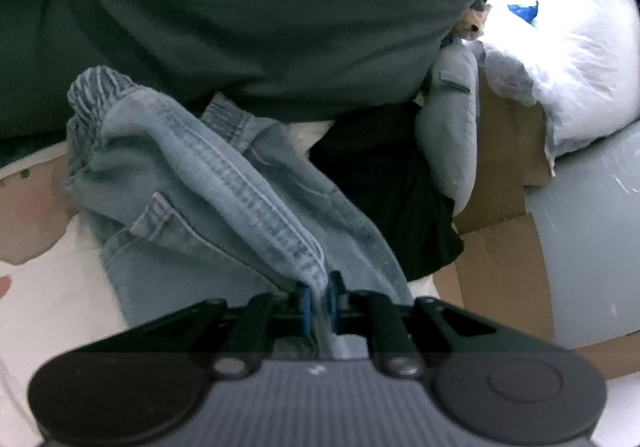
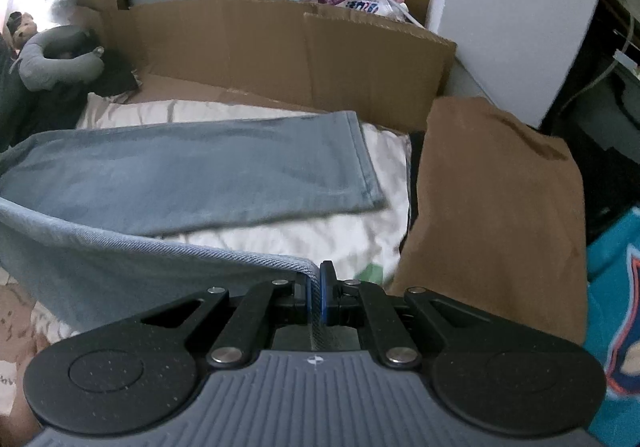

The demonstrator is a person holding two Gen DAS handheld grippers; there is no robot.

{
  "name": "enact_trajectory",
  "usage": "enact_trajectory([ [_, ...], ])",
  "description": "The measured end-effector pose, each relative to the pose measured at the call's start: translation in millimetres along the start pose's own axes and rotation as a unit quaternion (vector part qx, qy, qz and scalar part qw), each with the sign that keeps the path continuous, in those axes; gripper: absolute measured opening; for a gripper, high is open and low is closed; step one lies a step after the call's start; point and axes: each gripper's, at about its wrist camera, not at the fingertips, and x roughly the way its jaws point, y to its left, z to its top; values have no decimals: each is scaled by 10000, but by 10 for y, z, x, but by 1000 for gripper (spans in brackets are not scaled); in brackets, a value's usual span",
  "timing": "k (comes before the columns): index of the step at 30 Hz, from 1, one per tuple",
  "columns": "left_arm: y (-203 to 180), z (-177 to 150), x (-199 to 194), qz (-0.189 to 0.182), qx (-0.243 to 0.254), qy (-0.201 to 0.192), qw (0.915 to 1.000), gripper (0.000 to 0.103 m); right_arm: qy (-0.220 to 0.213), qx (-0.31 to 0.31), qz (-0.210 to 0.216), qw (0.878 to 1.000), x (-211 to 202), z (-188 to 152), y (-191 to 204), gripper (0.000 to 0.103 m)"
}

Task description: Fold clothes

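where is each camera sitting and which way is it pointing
Left wrist: sits on the left gripper, looking down along its fingers at the light blue denim jeans waistband it pinches, dark green fabric behind.
Right wrist: sits on the right gripper, looking down past the pinched denim edge to a jeans leg, folded brown garment and cardboard sheet.
Shared: the jeans and cardboard.

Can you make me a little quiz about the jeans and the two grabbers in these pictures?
1. True or false: both grippers pinch denim.
2. What lies right of the flat jeans leg: A a brown garment, B a red towel, C a basket?
3. Which part of the jeans shows bunched in the left wrist view?

Key: 1 true, left gripper and right gripper both grip. 2 A, brown garment. 3 the elastic waistband.
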Motion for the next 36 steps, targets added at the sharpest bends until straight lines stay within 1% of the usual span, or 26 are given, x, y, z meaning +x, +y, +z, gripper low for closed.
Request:
enact_trajectory([
  [3,-94,60,133,35,62,-23,10000,9,29,-57,44,10000,188,172,5,2],
  [8,-198,133,359,71,91,-36,9999,9,117,-355,84,9993,518,426,82,2],
  [16,-258,209,789,197,48,2,9998,9,361,-790,80,9962,1075,827,227,1],
  [19,-300,247,937,297,149,30,9994,9,467,-900,76,9948,1277,982,280,1],
  [26,-316,363,1205,329,212,39,9992,9,636,-1321,-31,9892,1656,1315,487,1],
  [30,-300,395,1352,402,140,65,9991,9,777,-1609,-97,9839,1941,1504,608,1],
  [33,-269,406,1432,422,113,67,9990,9,825,-1708,-146,9817,2165,1636,681,1],
  [36,-219,398,1521,429,26,206,9989,11,882,-1784,-189,9798,2414,1741,752,1],
])
